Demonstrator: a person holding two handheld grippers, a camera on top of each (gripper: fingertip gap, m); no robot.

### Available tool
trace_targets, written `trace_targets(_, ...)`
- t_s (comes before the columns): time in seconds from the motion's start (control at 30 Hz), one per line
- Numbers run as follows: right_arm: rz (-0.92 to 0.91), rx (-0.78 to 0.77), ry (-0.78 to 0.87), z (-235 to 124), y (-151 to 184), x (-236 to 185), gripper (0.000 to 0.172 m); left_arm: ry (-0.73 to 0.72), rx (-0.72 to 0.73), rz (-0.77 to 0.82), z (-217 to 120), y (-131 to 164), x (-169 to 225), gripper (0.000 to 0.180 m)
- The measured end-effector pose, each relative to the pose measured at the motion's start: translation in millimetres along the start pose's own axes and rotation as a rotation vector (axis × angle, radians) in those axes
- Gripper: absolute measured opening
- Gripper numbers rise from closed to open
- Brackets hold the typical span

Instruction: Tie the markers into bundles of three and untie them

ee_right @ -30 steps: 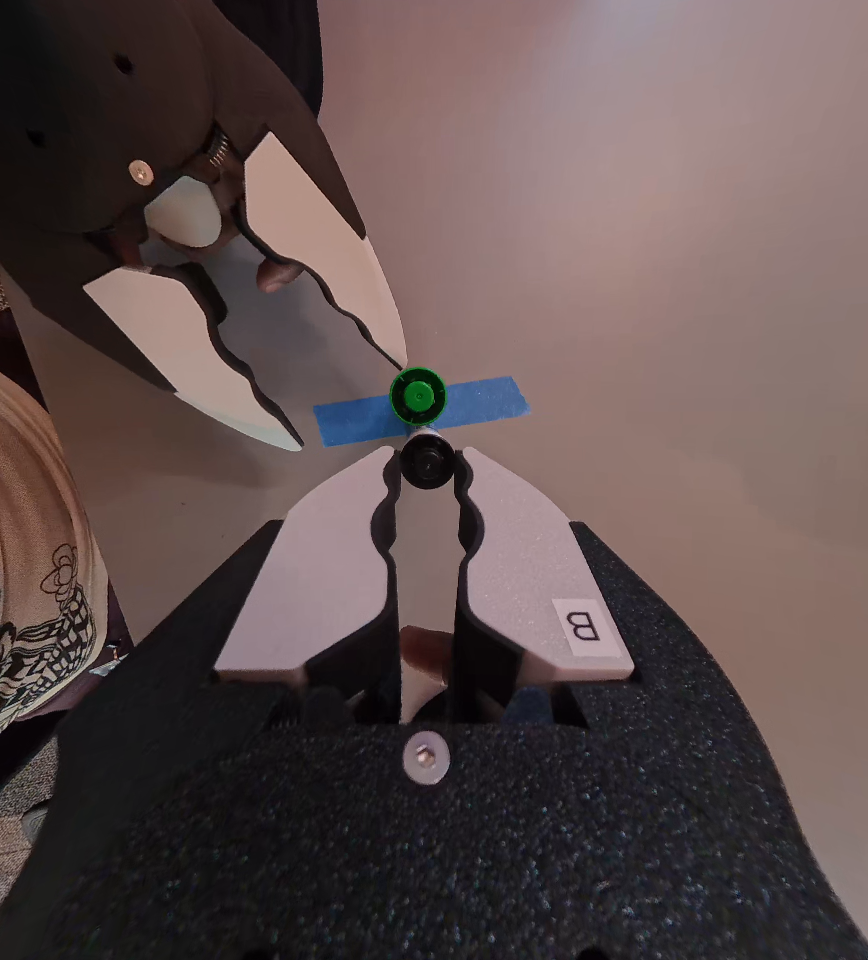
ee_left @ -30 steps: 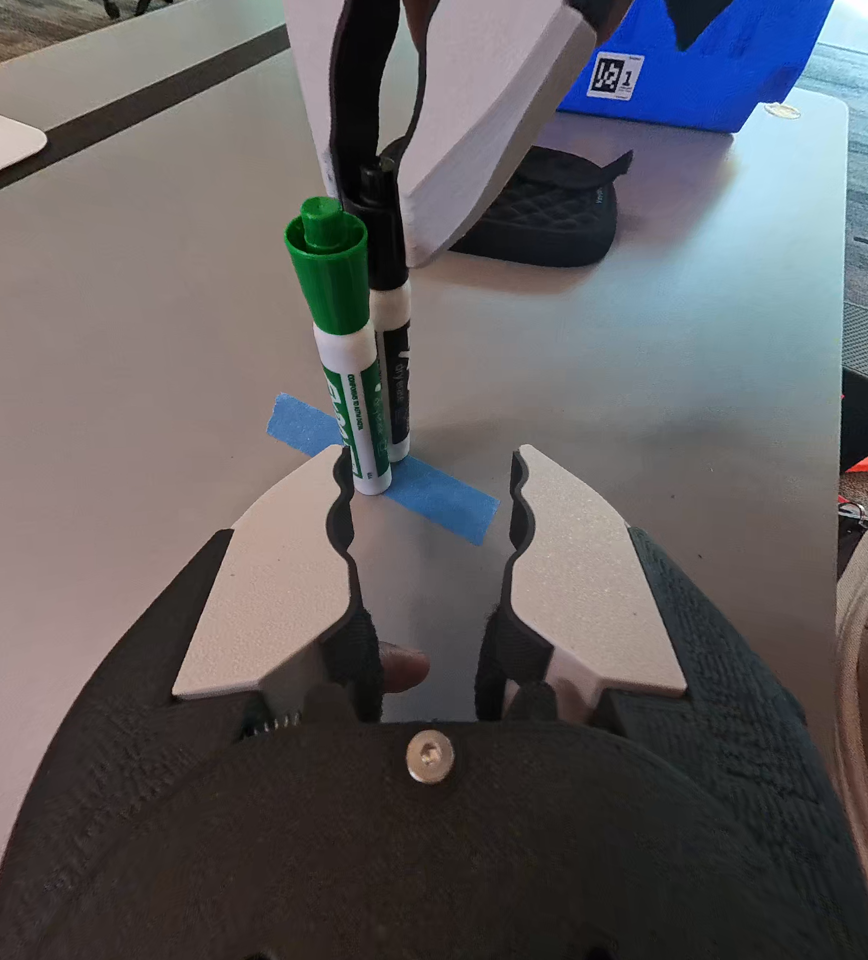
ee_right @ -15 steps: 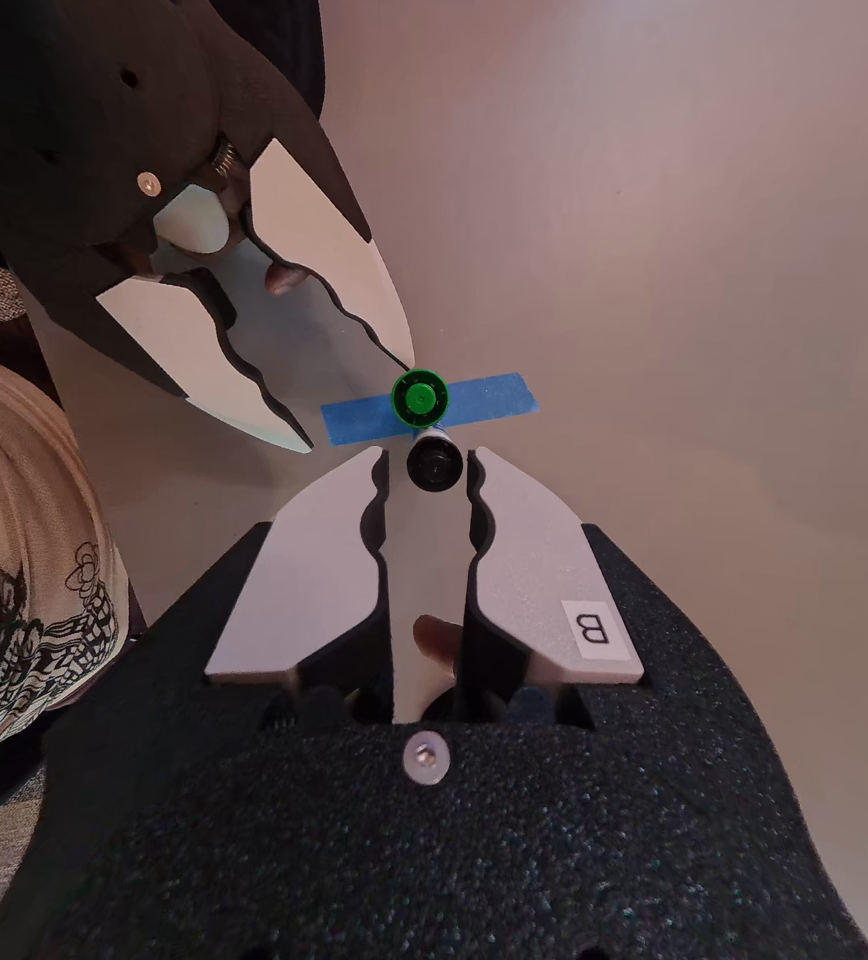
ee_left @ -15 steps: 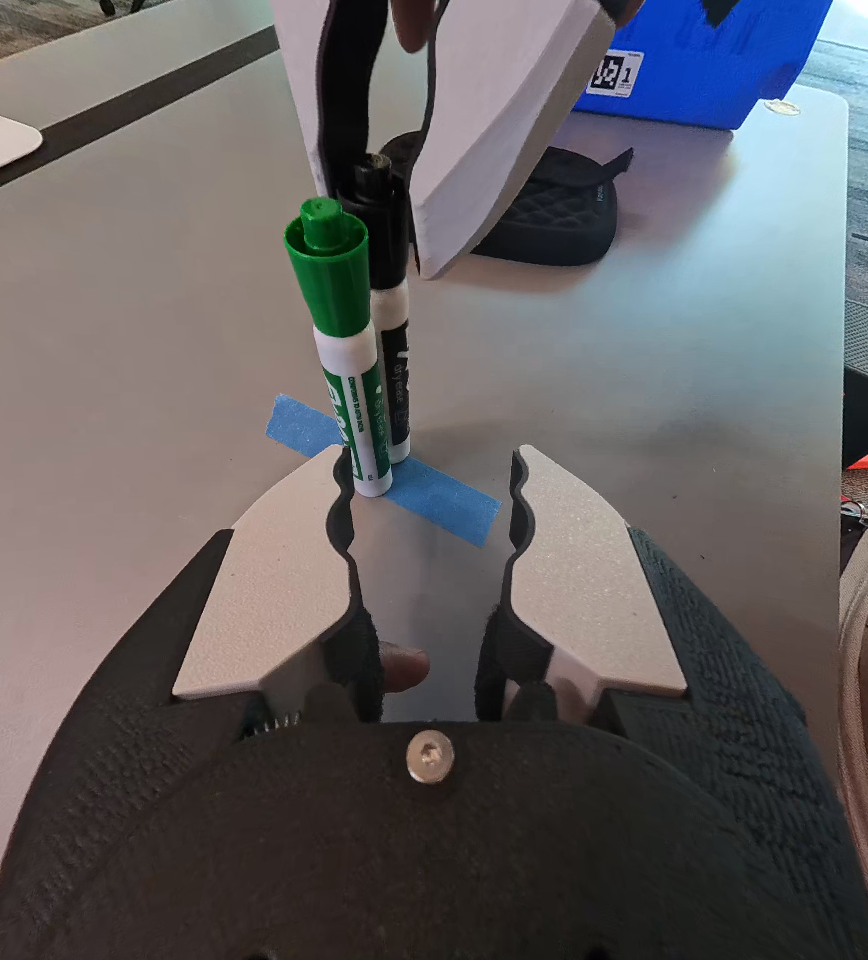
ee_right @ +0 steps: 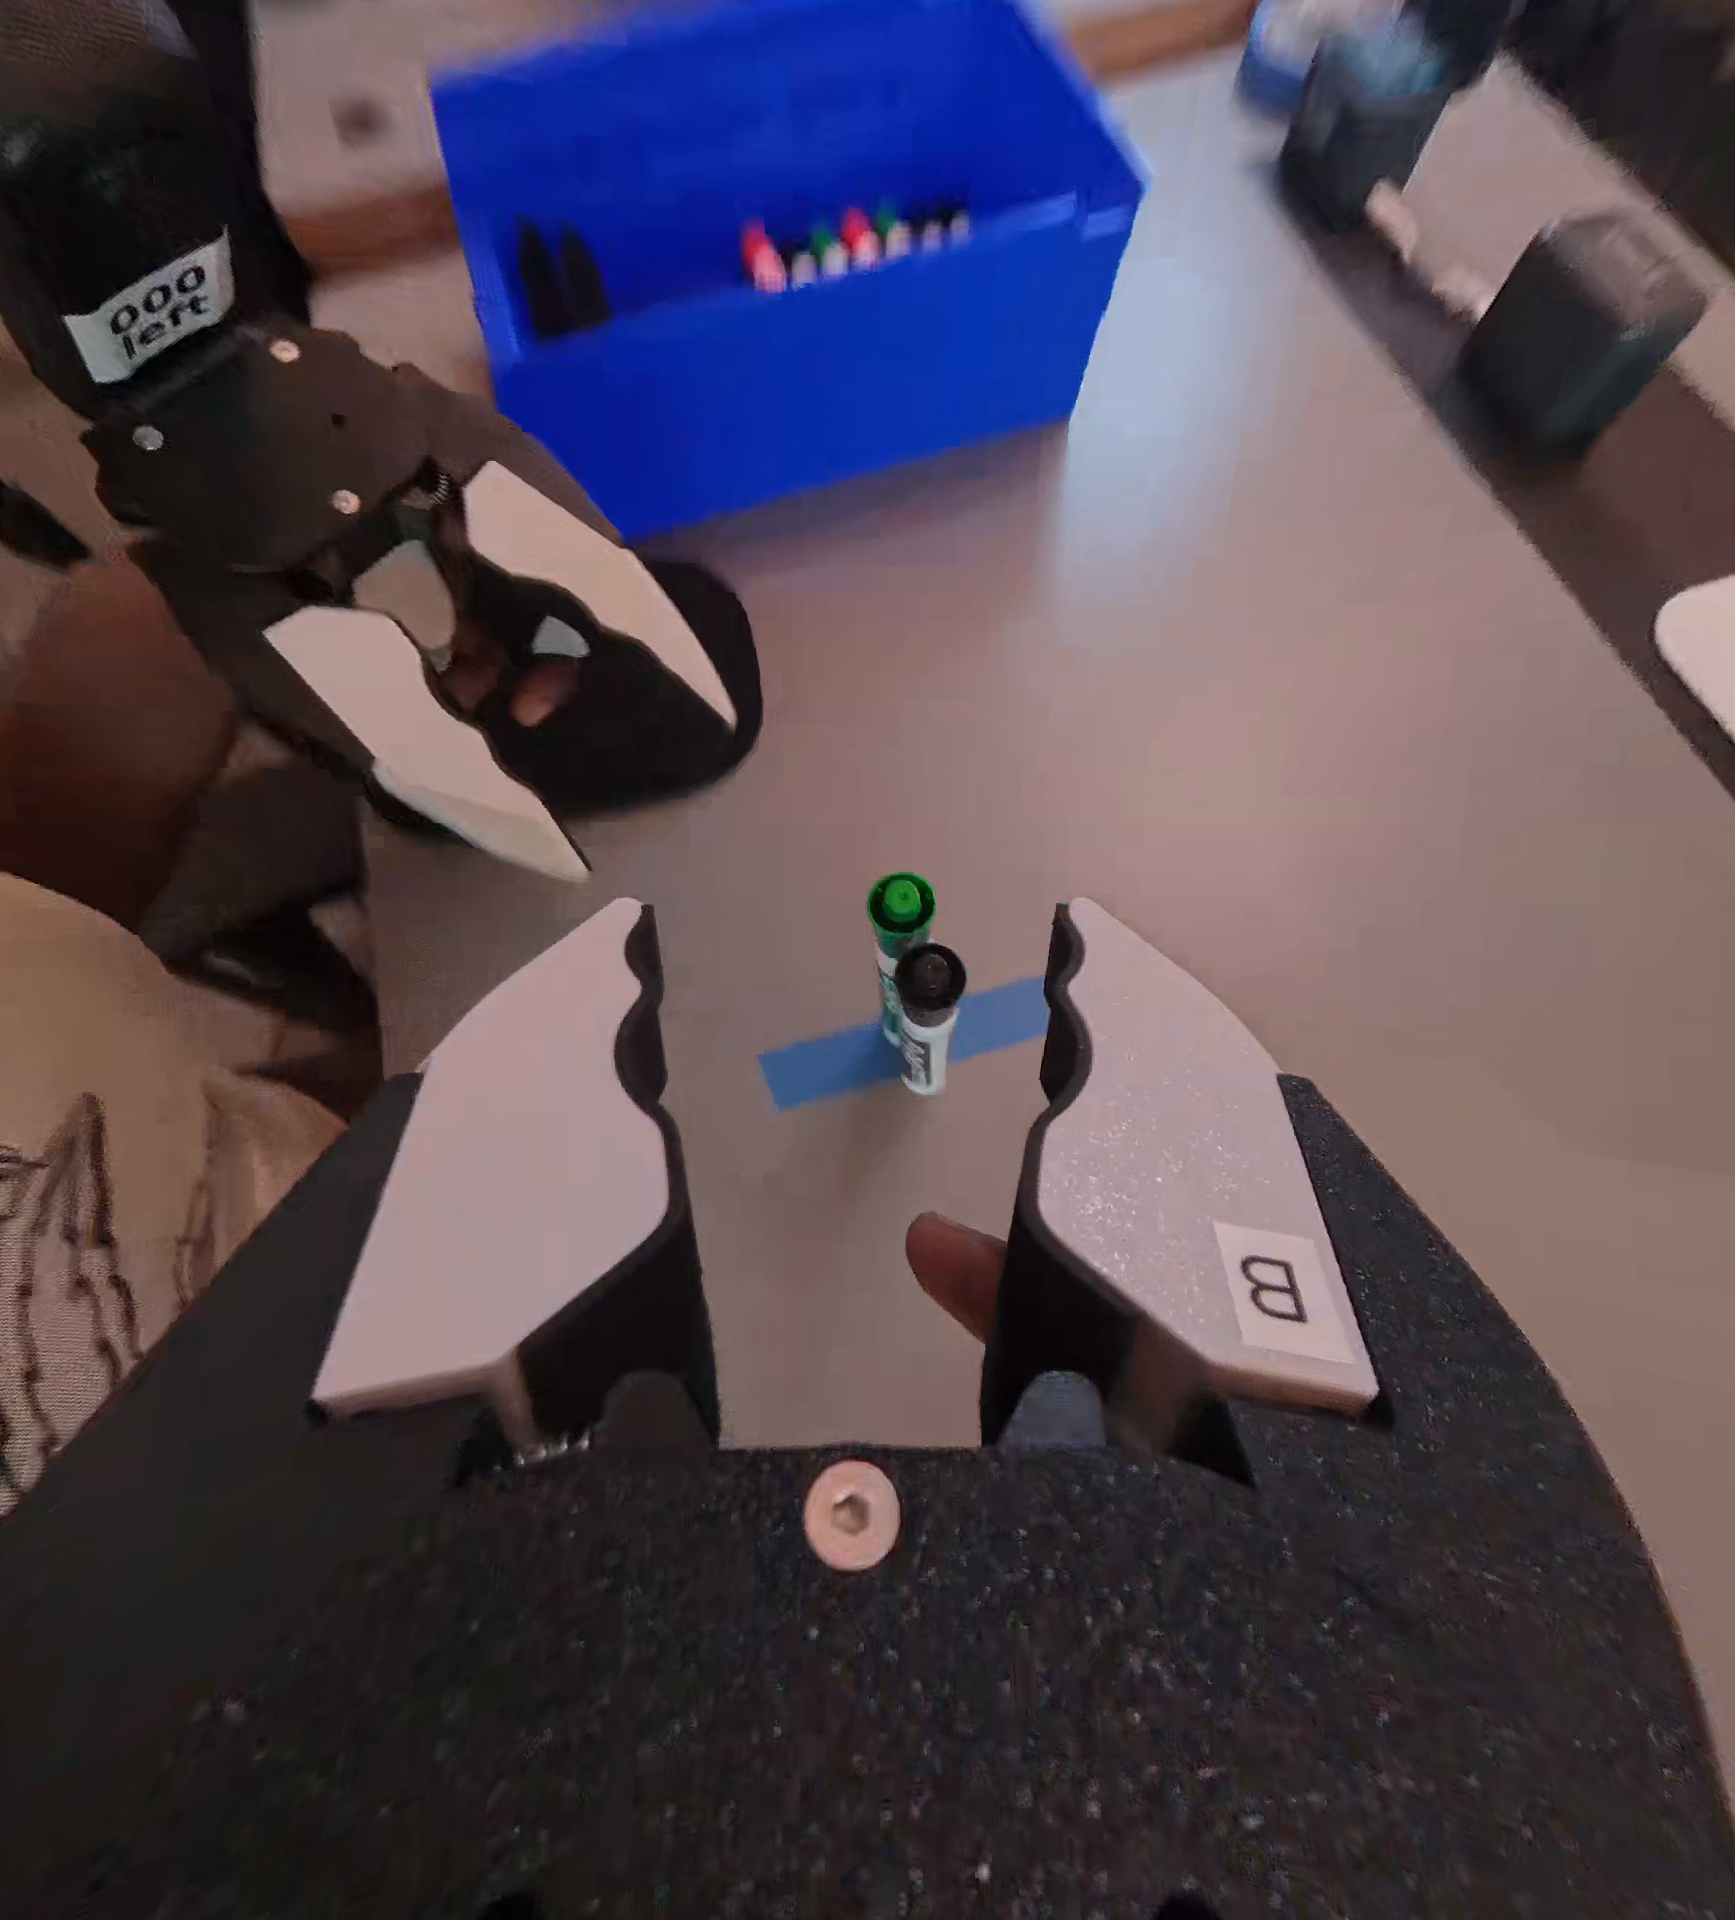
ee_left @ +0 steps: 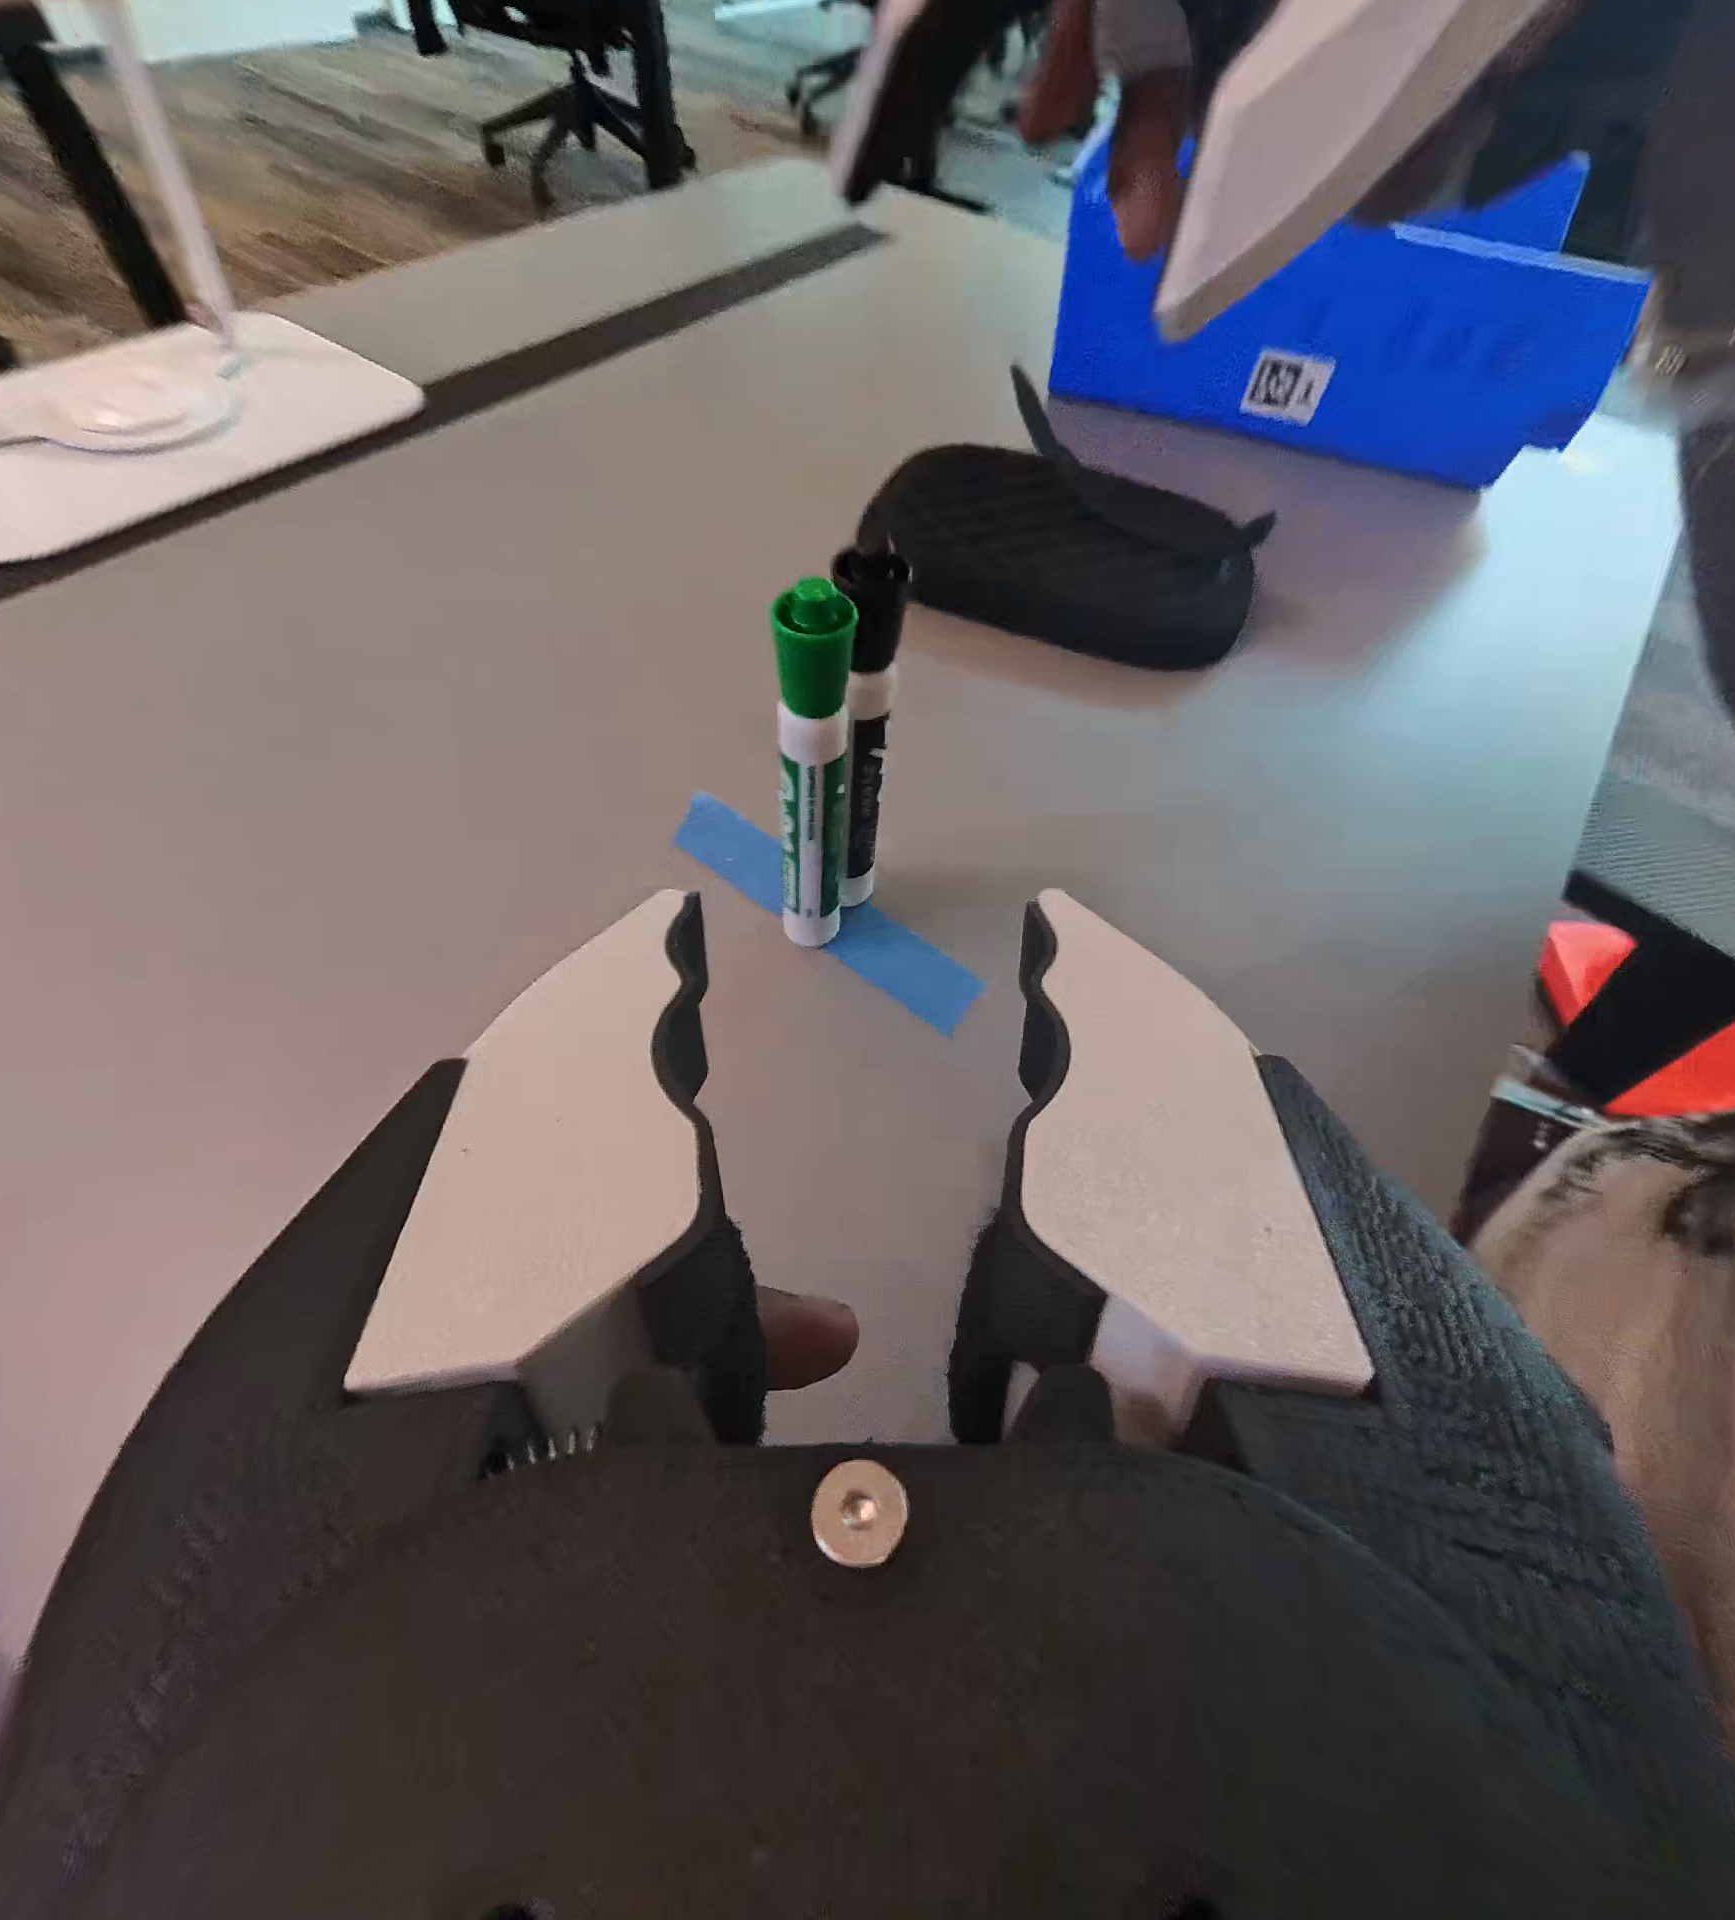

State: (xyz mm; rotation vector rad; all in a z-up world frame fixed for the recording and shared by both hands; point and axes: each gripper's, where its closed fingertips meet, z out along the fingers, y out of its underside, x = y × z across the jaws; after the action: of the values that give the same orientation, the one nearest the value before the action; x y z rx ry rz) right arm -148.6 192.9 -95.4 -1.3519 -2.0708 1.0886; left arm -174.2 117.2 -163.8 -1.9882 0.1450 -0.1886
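Observation:
A green-capped marker (ee_left: 809,769) and a black-capped marker (ee_left: 868,727) stand upright side by side on a strip of blue tape (ee_left: 827,925) on the grey table. Both also show in the right wrist view, green (ee_right: 899,935) and black (ee_right: 927,1023). My left gripper (ee_left: 863,914) is open and empty, its tips a little short of the markers. My right gripper (ee_right: 847,925) is open and empty, raised above the markers and drawn back from them; it shows blurred at the top right of the left wrist view (ee_left: 1289,156).
A blue bin (ee_right: 801,353) holding several markers stands at the back. A black quilted pouch (ee_left: 1060,571) lies between the bin and the markers. A white lamp base (ee_left: 115,436) sits at the far left. A dark cylinder (ee_right: 1580,332) stands at the right.
My right gripper opened off the black marker's cap, let it go standing upright, and lifted up and away. My left gripper stayed open and drew back a little.

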Motion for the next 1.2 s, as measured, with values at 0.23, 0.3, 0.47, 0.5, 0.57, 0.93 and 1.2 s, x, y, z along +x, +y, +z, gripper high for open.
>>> trace_targets(0.23, 0.169, 0.343, 0.036, -49.8, 10.8, 0.6, 0.065, -0.423, -0.154, 0.123, -172.1, -3.3, -117.0, 0.035)
trace_targets(0.3, 0.185, 0.378, 0.031, -55.6, 12.3, 0.6, 0.062, -0.476, -0.348, 0.205, -193.3, 25.4, -173.2, 0.035)
trace_targets(0.47, 0.162, 0.373, 0.056, -60.7, 13.2, -2.1, 0.062, -0.299, -0.750, 0.266, -179.3, 107.2, -258.6, 0.034)
trace_targets(0.5, 0.158, 0.373, 0.057, -61.8, 12.7, -3.8, 0.062, -0.286, -0.832, 0.285, -178.6, 120.0, -267.8, 0.034)
trace_targets(0.57, 0.151, 0.373, 0.067, -64.5, 11.8, -5.9, 0.061, -0.272, -0.935, 0.351, -175.1, 134.2, -281.9, 0.034)
trace_targets(0.93, 0.146, 0.372, 0.093, -66.5, 7.8, -7.2, 0.061, -0.102, -1.064, 0.334, -159.2, 158.8, -294.1, 0.024)
trace_targets(1.2, 0.154, 0.434, -0.011, -52.4, 2.0, -22.5, 0.056, -0.462, -0.340, 0.108, -168.7, 62.4, -283.7, 0.020)
